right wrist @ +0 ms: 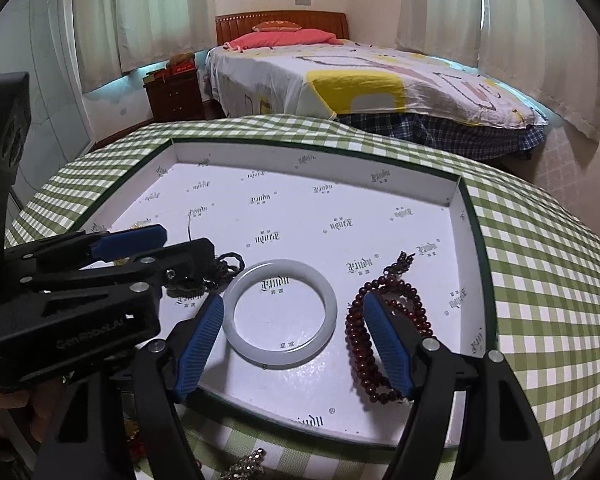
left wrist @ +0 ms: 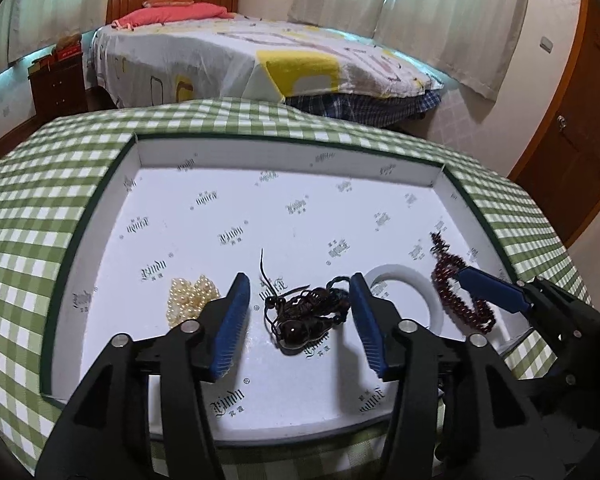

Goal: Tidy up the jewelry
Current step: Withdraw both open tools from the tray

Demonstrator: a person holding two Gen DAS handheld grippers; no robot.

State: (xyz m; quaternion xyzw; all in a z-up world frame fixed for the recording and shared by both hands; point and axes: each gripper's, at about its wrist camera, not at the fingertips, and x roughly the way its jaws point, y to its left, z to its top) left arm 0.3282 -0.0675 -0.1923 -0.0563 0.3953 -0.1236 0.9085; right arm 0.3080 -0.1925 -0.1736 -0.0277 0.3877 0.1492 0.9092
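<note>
A shallow white tray holds 4 pieces; the left gripper, wide open, straddles a dark pendant; the right gripper, wide open, straddles a white bangle, one finger on red beads; pearls lie far left.

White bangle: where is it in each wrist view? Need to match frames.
Left wrist: bangle lower right of centre, partly hidden behind the left hand-held gripper's right finger, left of the red beads.
Right wrist: bangle at centre, fully visible, between the open fingers of the right hand-held gripper.
Shared landmark: the red beads, just right of the bangle in both; both lie in the white tray.
</note>
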